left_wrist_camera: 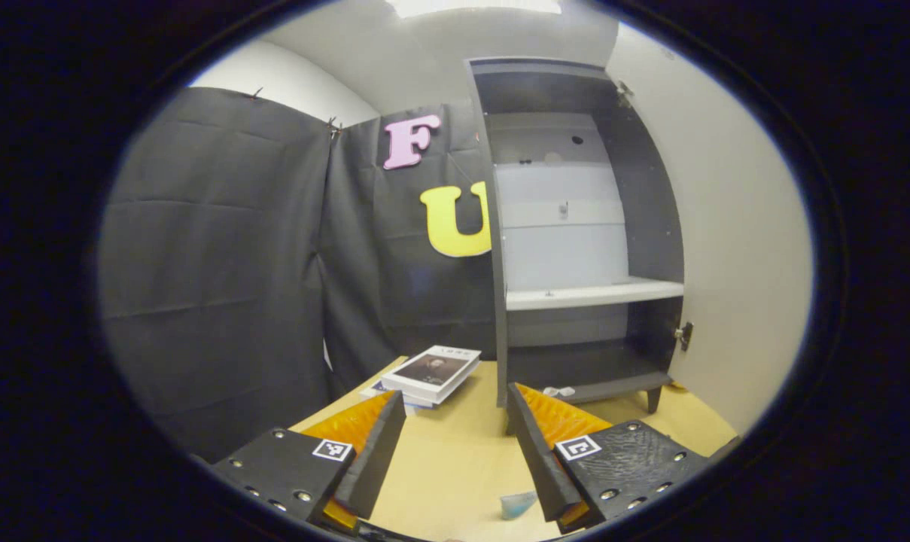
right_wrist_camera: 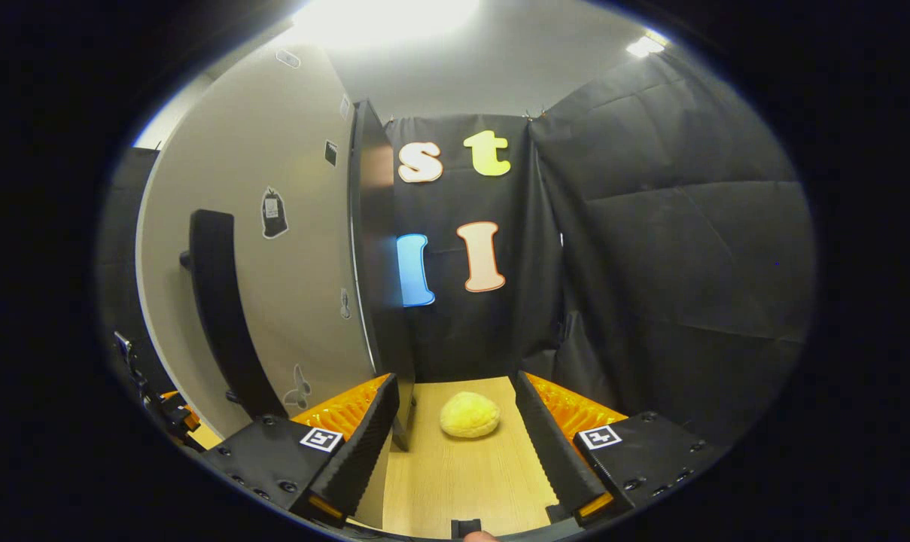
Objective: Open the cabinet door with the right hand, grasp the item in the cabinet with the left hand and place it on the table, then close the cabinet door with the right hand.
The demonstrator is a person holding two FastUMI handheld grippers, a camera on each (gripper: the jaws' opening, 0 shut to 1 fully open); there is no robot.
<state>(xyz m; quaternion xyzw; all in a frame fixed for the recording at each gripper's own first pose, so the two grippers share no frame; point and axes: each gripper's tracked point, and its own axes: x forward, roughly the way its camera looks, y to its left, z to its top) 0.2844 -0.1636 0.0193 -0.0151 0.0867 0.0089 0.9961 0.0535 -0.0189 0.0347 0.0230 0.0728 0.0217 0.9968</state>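
My left gripper (left_wrist_camera: 455,444) hangs spread and empty over the wooden table (left_wrist_camera: 455,467), facing the cabinet (left_wrist_camera: 582,241) whose door (left_wrist_camera: 725,248) is swung wide to the right, with a stack of books (left_wrist_camera: 432,374) lying on the table left of it. My right gripper (right_wrist_camera: 455,444) is also spread and holds nothing, near the door's dark handle (right_wrist_camera: 221,316). A yellow, rounded item (right_wrist_camera: 470,415) sits on the table beyond its fingertips, right of the door's edge.
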